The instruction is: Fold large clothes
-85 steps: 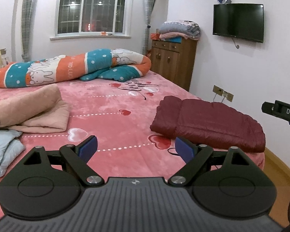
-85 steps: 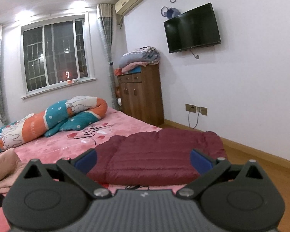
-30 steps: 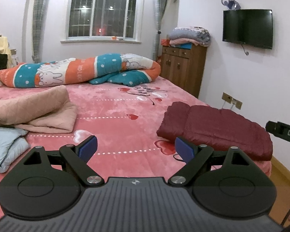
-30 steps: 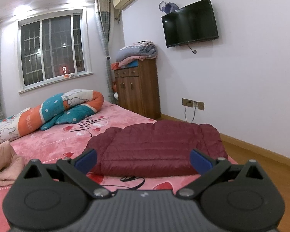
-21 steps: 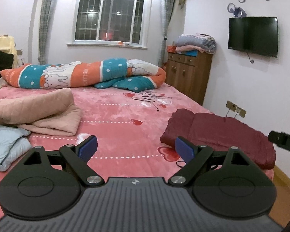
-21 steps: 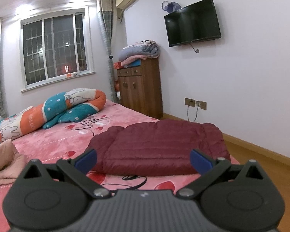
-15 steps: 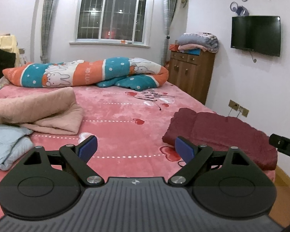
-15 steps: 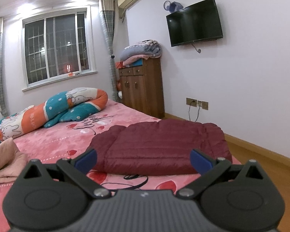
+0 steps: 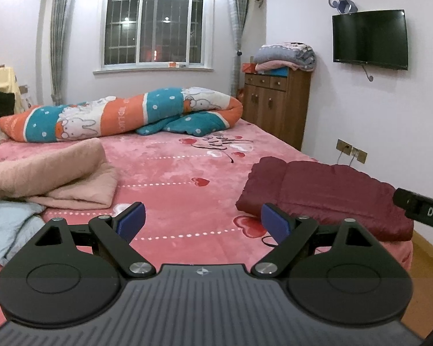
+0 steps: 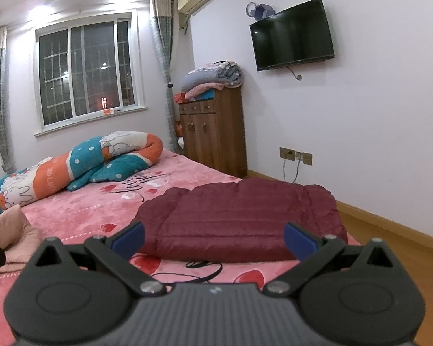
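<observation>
A dark red padded jacket lies folded flat at the right front corner of the pink bed; it also shows in the right wrist view. My left gripper is open and empty, held above the bed's front edge, left of the jacket. My right gripper is open and empty, held just in front of the jacket. A tip of the right gripper shows at the right edge of the left wrist view.
A folded pink blanket and a light blue garment lie at the bed's left. A rolled colourful quilt lies at the back. A wooden cabinet and a wall TV stand right. Wooden floor lies beyond the bed.
Both grippers have drawn back and risen a little from the bed, so the red jacket looks smaller and lower. The jaws stay open. The jacket has not moved.
</observation>
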A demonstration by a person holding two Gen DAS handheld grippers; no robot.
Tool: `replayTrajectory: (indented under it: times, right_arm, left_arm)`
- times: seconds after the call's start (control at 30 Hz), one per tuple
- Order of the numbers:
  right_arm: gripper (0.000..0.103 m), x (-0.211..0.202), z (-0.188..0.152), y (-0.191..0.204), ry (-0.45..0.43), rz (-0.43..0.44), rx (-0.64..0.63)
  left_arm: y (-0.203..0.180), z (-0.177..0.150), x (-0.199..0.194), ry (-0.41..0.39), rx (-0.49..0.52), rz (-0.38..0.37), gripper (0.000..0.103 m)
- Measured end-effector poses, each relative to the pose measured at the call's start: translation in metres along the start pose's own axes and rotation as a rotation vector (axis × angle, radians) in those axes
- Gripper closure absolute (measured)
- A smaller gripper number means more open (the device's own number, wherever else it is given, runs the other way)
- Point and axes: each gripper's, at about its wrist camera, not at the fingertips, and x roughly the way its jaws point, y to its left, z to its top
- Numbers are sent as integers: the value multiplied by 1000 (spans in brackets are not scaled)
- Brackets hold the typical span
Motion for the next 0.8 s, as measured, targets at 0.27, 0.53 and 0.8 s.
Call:
replayTrajectory:
  times: [0.27, 0.53, 0.8]
  right_arm:
    - [1, 0, -2, 2, 1, 4, -10]
    - [1, 1, -2, 3, 6, 13, -18]
    - [1, 1, -7, 6, 11, 13, -23]
  left_arm:
    - [3, -1, -1, 1, -10, 17, 0]
    - [2, -1, -1, 11, -19, 29, 0]
    - [3, -2, -1, 23, -21, 26, 0]
